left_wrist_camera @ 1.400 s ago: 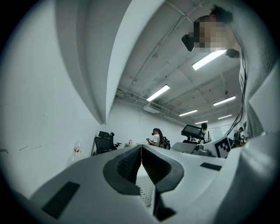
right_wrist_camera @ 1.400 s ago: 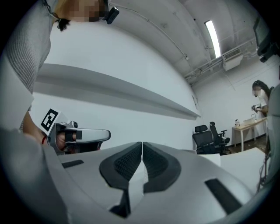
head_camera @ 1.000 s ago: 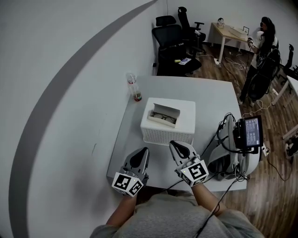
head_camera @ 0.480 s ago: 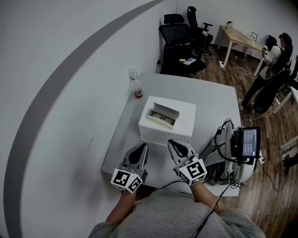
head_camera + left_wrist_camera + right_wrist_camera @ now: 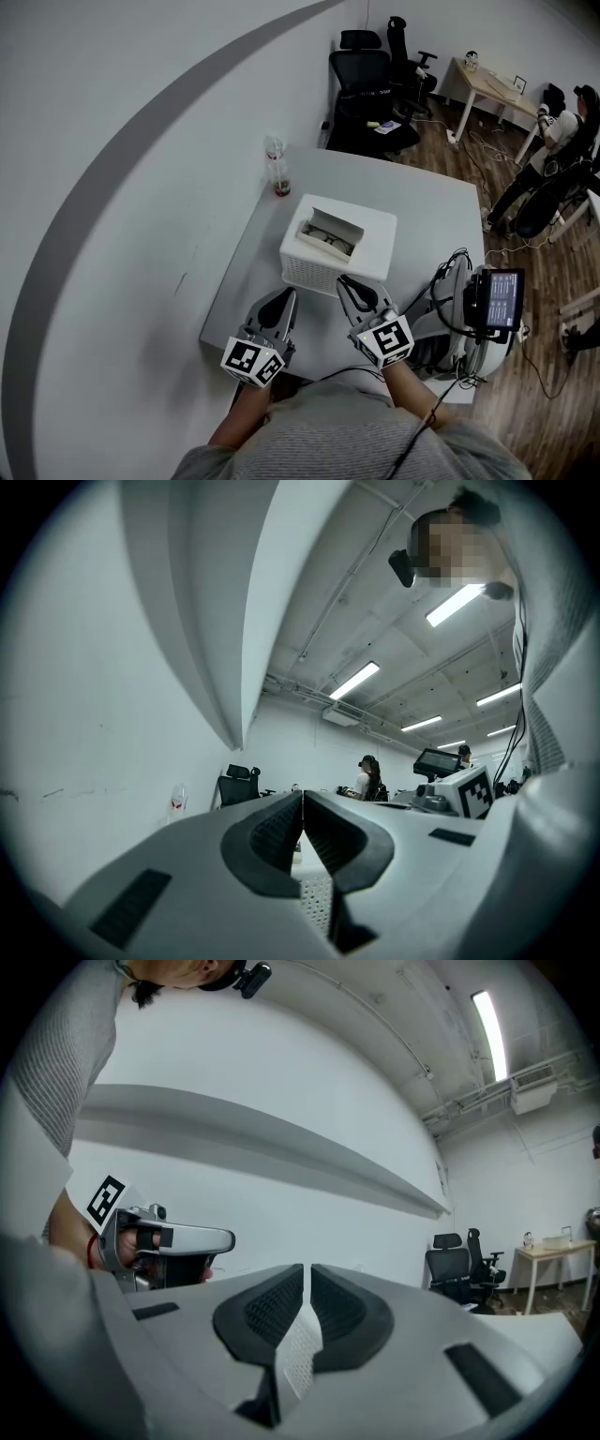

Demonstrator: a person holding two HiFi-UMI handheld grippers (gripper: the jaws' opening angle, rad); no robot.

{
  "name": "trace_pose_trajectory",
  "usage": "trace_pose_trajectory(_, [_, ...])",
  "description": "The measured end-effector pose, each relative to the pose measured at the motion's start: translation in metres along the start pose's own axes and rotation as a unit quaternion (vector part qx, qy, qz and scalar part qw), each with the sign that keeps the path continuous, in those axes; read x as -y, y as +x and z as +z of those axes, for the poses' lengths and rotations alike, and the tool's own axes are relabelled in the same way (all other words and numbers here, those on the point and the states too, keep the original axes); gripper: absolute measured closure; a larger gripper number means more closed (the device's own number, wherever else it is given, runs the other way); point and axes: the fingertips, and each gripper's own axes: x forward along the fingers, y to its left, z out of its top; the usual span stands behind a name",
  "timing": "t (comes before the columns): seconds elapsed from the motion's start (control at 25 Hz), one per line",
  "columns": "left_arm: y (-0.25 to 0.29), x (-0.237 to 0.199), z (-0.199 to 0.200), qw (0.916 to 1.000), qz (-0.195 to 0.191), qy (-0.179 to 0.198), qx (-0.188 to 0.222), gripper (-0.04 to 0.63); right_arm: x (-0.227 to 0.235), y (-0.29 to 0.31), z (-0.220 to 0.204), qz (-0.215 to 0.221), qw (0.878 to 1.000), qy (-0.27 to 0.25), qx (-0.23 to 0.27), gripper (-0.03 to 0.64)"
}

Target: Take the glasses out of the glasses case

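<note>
An open glasses case (image 5: 329, 232) lies on top of a white perforated box (image 5: 342, 262) in the middle of the white table (image 5: 431, 202). Its lid stands up toward the far side; what lies inside is too small to make out. My left gripper (image 5: 283, 302) hovers over the table's front edge, left of the box, with its jaws shut and nothing between them (image 5: 302, 810). My right gripper (image 5: 351, 286) is just in front of the box's near wall, also shut and holding nothing (image 5: 307, 1285). A strip of the perforated box (image 5: 298, 1358) shows through its jaws.
A plastic bottle (image 5: 277, 170) stands at the table's far left corner. A rig with a small screen (image 5: 493, 298) and cables sits at the table's right front. Black office chairs (image 5: 373, 82) stand behind the table, and a person (image 5: 562, 127) is at the far right.
The head view has shifted a little, so the table sits lower and more to the right. Both grippers stay shut near the front edge, the right one slightly closer to the box.
</note>
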Motion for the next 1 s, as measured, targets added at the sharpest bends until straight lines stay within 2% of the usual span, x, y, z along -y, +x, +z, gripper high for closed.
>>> trace_pose_trajectory(0.24, [-0.001,-0.002,0.000,1.0000,0.003,-0.001,0.001,0.583,0.005,0.010,-0.008,0.006,1.000,-0.016,-0.019,0.595])
trace_pose_trajectory(0.36, [-0.001,-0.001,0.000,1.0000,0.004,-0.002,0.000,0.583,0.005,0.016,-0.012,0.014,0.999,-0.033,-0.035,0.529])
trace_pose_trajectory(0.44, [-0.002,0.000,0.001,1.0000,0.004,-0.001,0.000,0.583,0.005,0.022,-0.013,0.018,0.997,-0.053,-0.045,0.526])
trace_pose_trajectory(0.64, [-0.002,-0.001,0.000,1.0000,0.006,0.003,0.001,0.583,0.012,0.046,-0.020,0.023,0.989,-0.120,-0.084,0.526])
trace_pose_trajectory(1.0, [0.001,0.003,-0.006,0.9999,0.011,-0.002,-0.001,0.583,0.034,0.073,-0.049,0.018,0.973,-0.170,-0.155,0.526])
